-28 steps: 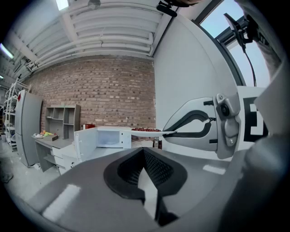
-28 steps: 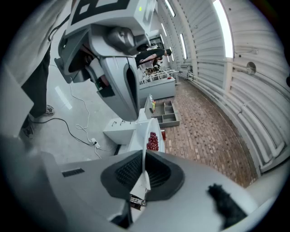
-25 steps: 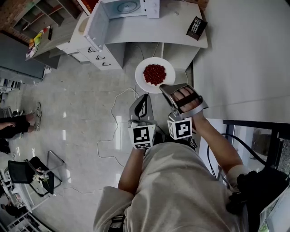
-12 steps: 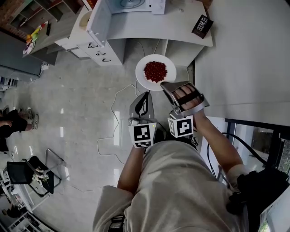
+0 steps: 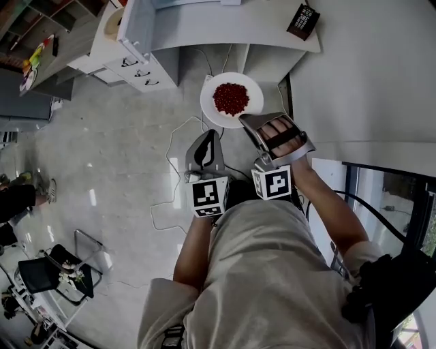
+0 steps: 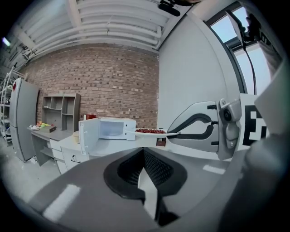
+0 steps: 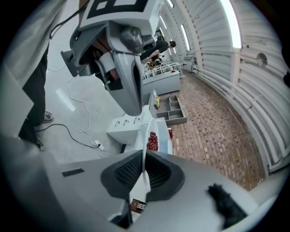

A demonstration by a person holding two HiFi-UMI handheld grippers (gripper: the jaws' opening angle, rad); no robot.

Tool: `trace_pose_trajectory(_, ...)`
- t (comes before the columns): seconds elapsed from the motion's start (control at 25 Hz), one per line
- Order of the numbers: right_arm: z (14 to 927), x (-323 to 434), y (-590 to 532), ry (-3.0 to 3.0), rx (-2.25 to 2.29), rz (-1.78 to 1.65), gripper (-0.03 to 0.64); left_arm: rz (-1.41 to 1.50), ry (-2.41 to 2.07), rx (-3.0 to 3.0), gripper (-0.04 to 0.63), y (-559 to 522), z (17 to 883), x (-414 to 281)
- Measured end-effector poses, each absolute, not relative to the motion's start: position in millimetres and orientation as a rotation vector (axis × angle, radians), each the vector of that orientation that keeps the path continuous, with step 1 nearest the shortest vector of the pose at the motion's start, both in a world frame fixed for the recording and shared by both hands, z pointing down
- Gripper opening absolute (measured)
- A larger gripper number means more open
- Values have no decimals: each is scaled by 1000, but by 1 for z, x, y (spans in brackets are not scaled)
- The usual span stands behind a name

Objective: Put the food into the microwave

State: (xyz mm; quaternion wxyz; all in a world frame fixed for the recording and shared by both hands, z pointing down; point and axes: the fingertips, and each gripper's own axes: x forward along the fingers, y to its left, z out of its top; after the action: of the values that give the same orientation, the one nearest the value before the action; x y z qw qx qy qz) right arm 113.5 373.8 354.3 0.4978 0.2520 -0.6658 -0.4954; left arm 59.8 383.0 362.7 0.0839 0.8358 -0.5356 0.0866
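A white plate [image 5: 240, 116] heaped with red food [image 5: 231, 98] hangs over the floor just short of the white counter [image 5: 225, 31]. My right gripper [image 5: 246, 121] is shut on the plate's near rim. From the right gripper view the plate [image 7: 145, 152] shows edge-on between the pads, with the food [image 7: 152, 141] beyond. My left gripper [image 5: 208, 135] is beside it on the left, shut and holding nothing. The left gripper view has its jaws [image 6: 144, 170] closed, the microwave [image 6: 112, 129] ahead with its door [image 6: 88, 136] swung open, and the plate [image 6: 149, 132] at the same height.
A black keypad device [image 5: 303, 20] lies on the counter. A drawer unit [image 5: 133, 65] stands left of the counter. Cables [image 5: 174, 160] trail over the floor. A white table [image 5: 368, 82] lies to the right. A chair [image 5: 48, 272] and someone's legs [image 5: 13, 204] are at far left.
Both grippers and the plate have moved toward the counter and microwave. The right gripper's hold on the rim is the same.
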Motion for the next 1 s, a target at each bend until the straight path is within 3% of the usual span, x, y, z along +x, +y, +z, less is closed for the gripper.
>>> trace_pose_trajectory(1.0, 342, 130, 135, -1723, 551, -1360, 18, 344, -1805, 2355, 6, 164, 368, 79)
